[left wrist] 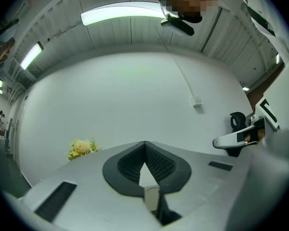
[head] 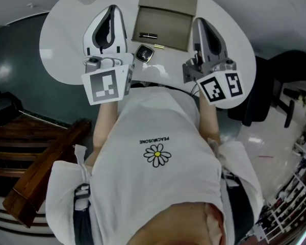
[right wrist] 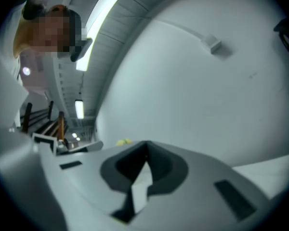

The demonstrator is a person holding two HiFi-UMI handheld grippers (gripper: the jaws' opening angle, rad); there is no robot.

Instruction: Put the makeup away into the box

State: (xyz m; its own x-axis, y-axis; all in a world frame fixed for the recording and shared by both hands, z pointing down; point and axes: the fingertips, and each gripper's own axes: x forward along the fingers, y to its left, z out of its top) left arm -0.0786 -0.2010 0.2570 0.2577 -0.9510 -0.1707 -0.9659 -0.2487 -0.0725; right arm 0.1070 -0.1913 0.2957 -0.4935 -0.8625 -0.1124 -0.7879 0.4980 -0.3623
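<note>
An open tan box lies at the far side of the round white table. A black lipstick rests inside it, and a thin gold stick lies at its near rim. A square dark compact sits on the table just in front of the box. My left gripper is held up left of the box, pointing about level, jaws shut and empty. My right gripper is held up right of the box, also shut with nothing between the jaws.
Both gripper views face a white wall and ceiling lights. A small bunch of yellow flowers stands at the table's far left. A dark chair is right of the table and brown wooden steps are at the left.
</note>
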